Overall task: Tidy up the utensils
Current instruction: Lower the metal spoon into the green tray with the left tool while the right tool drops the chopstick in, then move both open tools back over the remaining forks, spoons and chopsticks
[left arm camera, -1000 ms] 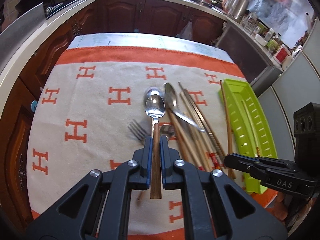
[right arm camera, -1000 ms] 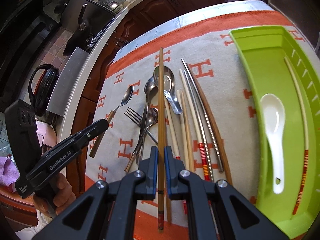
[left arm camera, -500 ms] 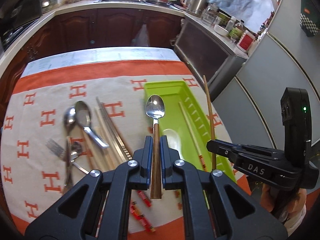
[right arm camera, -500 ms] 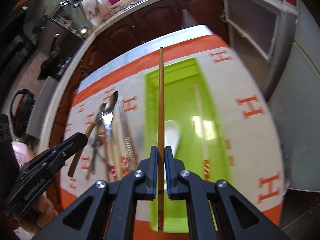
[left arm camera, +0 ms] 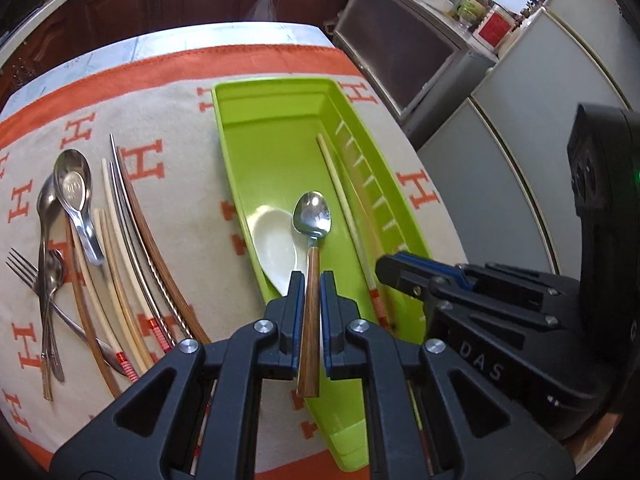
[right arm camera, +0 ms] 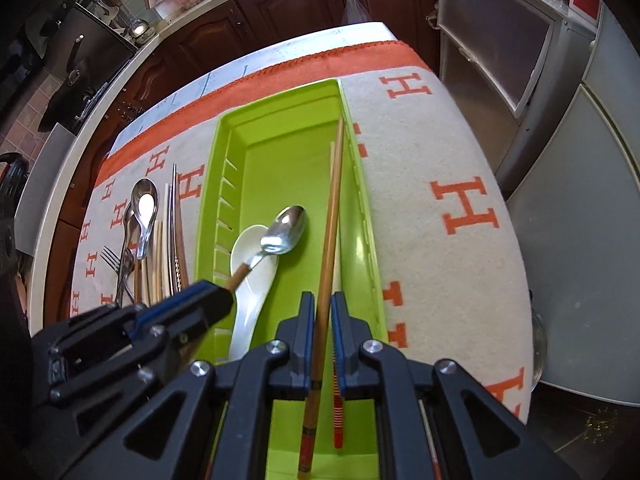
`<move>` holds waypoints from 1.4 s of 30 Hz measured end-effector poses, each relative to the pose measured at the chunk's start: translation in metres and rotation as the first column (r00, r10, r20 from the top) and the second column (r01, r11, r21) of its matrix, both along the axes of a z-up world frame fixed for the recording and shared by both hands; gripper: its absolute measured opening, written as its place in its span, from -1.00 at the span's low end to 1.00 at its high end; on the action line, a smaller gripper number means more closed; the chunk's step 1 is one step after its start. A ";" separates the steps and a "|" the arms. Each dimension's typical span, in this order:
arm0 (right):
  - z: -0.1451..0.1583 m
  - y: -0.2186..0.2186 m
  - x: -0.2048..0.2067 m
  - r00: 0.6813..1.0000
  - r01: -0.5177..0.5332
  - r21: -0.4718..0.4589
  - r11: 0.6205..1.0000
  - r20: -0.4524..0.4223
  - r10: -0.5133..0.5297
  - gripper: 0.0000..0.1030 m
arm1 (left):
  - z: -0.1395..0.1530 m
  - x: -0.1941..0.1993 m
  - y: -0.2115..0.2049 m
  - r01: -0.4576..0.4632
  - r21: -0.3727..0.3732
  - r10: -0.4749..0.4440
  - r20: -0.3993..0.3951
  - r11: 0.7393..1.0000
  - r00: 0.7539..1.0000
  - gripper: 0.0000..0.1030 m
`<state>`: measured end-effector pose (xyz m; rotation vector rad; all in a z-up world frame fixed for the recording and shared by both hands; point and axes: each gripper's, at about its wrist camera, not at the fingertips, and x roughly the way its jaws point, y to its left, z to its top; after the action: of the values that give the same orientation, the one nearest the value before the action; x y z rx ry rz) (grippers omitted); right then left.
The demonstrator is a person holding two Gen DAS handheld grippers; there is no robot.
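Green tray holds a ceramic spoon and one chopstick. The left hand-held gripper pinches a wooden-handled spoon and the right hand-held gripper a brown chopstick, both over the tray; loose cutlery remains.

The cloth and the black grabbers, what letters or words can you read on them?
"H", repeated in orange on the beige tablecloth.
"DAS", on the black right gripper body.
Red label on a counter jar: too blurred to read.
Left gripper: no readable text.

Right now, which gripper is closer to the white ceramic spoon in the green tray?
Left. The left gripper hangs right over the white spoon; the right gripper is further right, above the tray's right side.
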<state>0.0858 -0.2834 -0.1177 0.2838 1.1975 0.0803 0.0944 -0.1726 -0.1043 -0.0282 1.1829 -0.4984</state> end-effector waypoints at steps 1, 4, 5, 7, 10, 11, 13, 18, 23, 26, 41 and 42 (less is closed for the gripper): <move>-0.001 0.000 -0.001 1.000 0.001 0.008 1.000 0.001 -0.001 -0.83 | 0.000 -0.003 0.001 0.007 -0.001 -0.007 0.002 1.000 1.000 -0.90; -0.004 -0.003 -0.002 1.000 0.009 0.040 0.999 0.005 -0.009 -0.83 | 0.008 -0.014 0.002 0.031 -0.007 -0.031 0.033 0.999 0.999 -0.90; -0.004 -0.003 -0.002 1.000 0.011 0.047 0.999 0.007 -0.012 -0.83 | 0.012 -0.018 0.003 0.038 -0.005 -0.038 0.043 0.999 0.998 -0.90; -0.004 -0.002 -0.004 1.000 0.012 0.057 0.998 0.012 -0.013 -0.83 | 0.019 -0.025 0.008 0.047 -0.002 -0.047 0.057 0.999 0.997 -0.89; -0.002 0.002 -0.009 1.000 0.009 0.069 0.998 0.021 -0.010 -0.83 | 0.025 -0.031 0.018 0.038 0.028 -0.040 0.070 0.999 0.997 -0.89; -0.001 0.004 -0.011 1.000 0.006 0.072 0.997 0.024 -0.008 -0.83 | 0.027 -0.034 0.024 0.031 0.035 -0.034 0.074 0.999 0.997 -0.88; 0.001 0.008 -0.015 1.000 0.002 0.080 0.997 0.028 -0.004 -0.83 | 0.030 -0.036 0.034 0.014 0.052 -0.018 0.083 0.999 0.996 -0.83; 0.001 0.017 -0.024 1.000 -0.005 0.094 0.996 0.027 0.002 -0.83 | 0.029 -0.043 0.066 -0.041 0.089 0.032 0.092 0.995 0.995 -0.78; 0.006 0.027 -0.031 0.999 -0.016 0.081 0.997 0.037 0.013 -0.83 | 0.026 -0.047 0.092 -0.085 0.130 0.072 0.107 0.988 0.992 -0.78; 0.008 0.034 -0.033 0.999 -0.019 0.074 0.997 0.041 0.016 -0.83 | 0.022 -0.051 0.107 -0.108 0.141 0.094 0.098 0.984 0.991 -0.78; 0.017 0.079 -0.031 0.996 -0.080 0.045 0.996 0.043 0.079 -0.83 | 0.019 -0.053 0.147 -0.175 0.157 0.160 0.106 0.972 0.981 -0.78; 0.018 0.082 -0.030 0.995 -0.087 0.043 0.995 0.042 0.085 -0.83 | 0.018 -0.053 0.150 -0.180 0.159 0.164 0.106 0.971 0.981 -0.78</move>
<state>0.0554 -0.2014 -0.1001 0.2686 1.1691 0.1871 0.0418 -0.0222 -0.0860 0.0360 1.1172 -0.2435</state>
